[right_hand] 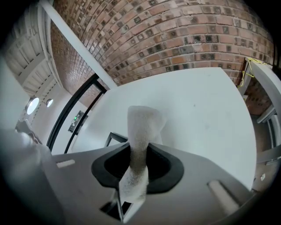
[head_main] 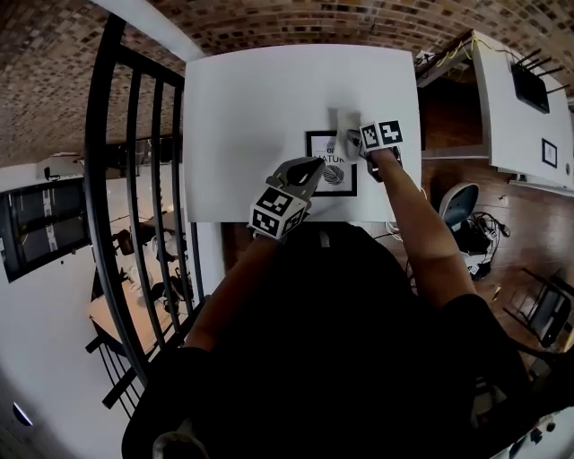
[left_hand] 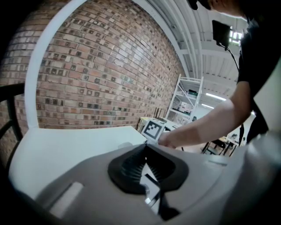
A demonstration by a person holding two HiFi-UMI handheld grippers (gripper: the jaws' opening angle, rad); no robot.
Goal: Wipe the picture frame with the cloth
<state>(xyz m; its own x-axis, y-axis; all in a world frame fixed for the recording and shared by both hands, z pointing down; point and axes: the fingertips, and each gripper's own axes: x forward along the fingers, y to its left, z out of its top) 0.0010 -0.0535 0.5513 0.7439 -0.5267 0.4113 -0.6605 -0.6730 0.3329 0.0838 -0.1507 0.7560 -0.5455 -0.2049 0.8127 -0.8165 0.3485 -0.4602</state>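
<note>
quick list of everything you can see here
table: 1, white, centre
frame: 1, black, flat near the table's front edge
cloth: 1, white, at the frame's top right
railing: 1, black, left of the table
wall: 1, brick, behind the table
chair: 1, blue-grey, on the floor at right
left gripper: 1, grey, shut on the frame's left edge
right gripper: 1, grey, shut on the cloth

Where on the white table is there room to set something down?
Bare: the white table's left half and the far strip toward the brick wall. Crowded: the near right, where the black picture frame lies with the left gripper on its left edge and the right gripper, holding the white cloth, at its far right corner.
</note>
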